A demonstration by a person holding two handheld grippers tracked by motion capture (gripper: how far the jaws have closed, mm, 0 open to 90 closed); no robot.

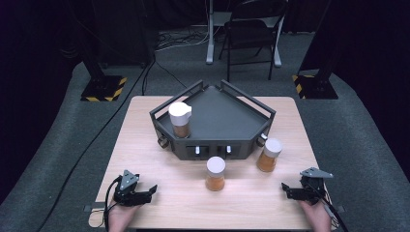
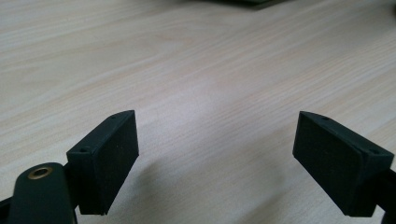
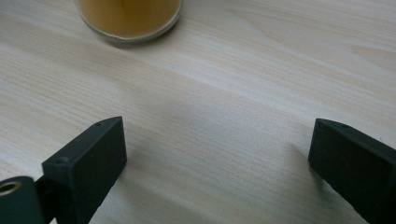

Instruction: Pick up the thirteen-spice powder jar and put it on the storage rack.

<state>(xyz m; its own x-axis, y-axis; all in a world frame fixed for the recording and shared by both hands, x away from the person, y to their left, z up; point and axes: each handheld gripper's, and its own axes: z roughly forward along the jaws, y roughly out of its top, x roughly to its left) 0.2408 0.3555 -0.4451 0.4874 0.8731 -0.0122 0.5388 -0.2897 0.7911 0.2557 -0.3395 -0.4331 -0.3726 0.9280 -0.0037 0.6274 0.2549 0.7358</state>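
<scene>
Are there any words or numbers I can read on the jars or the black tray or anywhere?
No words or numbers can be read anywhere.
Jar in the tray: no label to see.
Middle jar and right jar: plain white lids, no writing.
Black tray: no writing.
Yellow and black warning stripes mark the stand bases on the floor; they are a sign, not words.

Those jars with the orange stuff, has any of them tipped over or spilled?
No, nothing stands out. One jar stands upright inside the dark tray; the other two stand upright on the table in front of it. No spill shows on the wood.
</scene>
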